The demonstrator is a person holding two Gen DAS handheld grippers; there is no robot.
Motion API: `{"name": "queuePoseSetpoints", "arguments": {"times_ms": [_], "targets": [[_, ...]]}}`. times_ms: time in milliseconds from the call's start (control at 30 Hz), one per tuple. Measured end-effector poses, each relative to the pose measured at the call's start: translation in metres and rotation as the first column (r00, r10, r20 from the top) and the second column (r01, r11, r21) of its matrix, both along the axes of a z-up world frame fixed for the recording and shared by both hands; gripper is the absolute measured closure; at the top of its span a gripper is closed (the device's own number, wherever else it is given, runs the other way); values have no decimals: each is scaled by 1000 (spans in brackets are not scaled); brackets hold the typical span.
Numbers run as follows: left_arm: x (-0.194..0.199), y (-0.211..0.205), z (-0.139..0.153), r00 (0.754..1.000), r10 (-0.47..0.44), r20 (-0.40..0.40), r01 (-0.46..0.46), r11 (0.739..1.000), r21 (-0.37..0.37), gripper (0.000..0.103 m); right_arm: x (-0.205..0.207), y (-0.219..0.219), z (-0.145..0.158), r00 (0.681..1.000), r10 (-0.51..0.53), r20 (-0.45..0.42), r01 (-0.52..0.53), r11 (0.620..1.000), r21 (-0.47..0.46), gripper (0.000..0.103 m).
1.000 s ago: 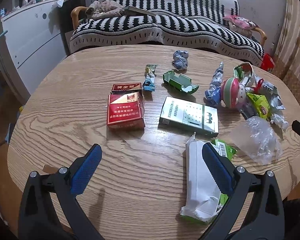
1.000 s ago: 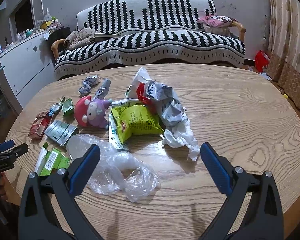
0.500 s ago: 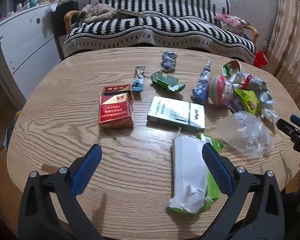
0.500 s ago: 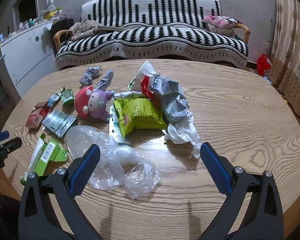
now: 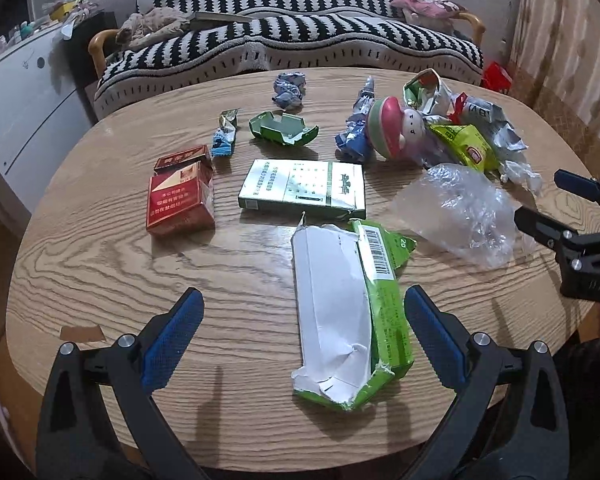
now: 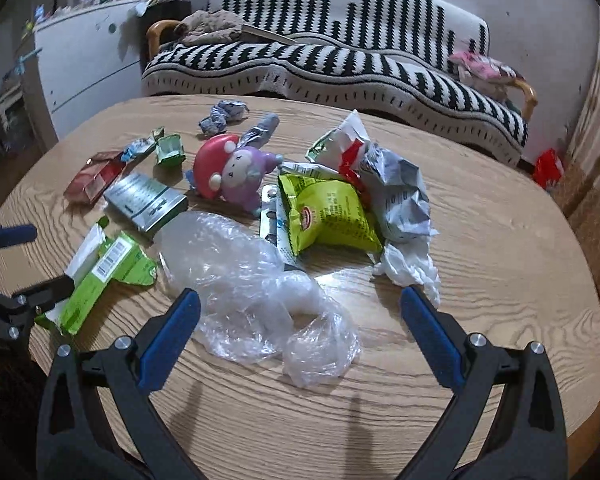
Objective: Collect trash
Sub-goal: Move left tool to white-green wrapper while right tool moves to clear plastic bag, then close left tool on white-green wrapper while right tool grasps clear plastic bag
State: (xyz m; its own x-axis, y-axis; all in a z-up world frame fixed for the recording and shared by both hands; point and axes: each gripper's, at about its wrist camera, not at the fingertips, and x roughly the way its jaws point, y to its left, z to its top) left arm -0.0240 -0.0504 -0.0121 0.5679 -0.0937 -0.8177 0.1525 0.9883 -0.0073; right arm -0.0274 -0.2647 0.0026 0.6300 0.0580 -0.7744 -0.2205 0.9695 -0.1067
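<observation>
With both sets of jaws wide and empty, litter sits mid-table on the oval woodgrain table (image 5: 100, 248).
Left gripper (image 5: 304, 332) brackets the torn green-white carton (image 5: 340, 312); right gripper (image 6: 300, 328) brackets the crinkled clear plastic bag (image 6: 252, 276). Near edge and right side bare.

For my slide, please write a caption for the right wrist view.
Open right gripper hovers over a clear plastic bag among wrappers on the wooden table.

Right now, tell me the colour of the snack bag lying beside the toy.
Bright yellow-green snack bag with a small red logo; the right wrist view shows it best.
</observation>
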Motion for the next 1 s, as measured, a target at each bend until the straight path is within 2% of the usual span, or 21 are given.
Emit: {"name": "queuePoseSetpoints", "arguments": {"times_ms": [167,367,500,733,800,900,1000], "targets": [[3,-3,-4,1000,1,-17,-1,1000,3,5,2,7,-7,999,27,-36,-25,999,47,6],[5,-9,-12,999,-16,-34,17,1000,12,5,5,25,-19,997,68,-39,-69,997,-28,6],[9,-14,-21,998,-28,-60,29,999,21,5,12,27,-28,997,61,-55,-63,998,-32,6],[21,-16,-39,994,-30,-107,31,999,7,5,30,35,-43,994,69,-87,-68,998,14,6],[25,-18,-42,995,-23,-99,27,999,37,5,32,39,-46,993,79,-90,-78,997,22,6],[27,-18,-43,997,-36,-73,38,999,29,5,35,43,-51,992,74,-104,-75,997,-9,6],[25,-17,-46,1000,-2,-11,2,1000,27,5,38,43,-55,990,66,-127,-65,998,6,9]]}}
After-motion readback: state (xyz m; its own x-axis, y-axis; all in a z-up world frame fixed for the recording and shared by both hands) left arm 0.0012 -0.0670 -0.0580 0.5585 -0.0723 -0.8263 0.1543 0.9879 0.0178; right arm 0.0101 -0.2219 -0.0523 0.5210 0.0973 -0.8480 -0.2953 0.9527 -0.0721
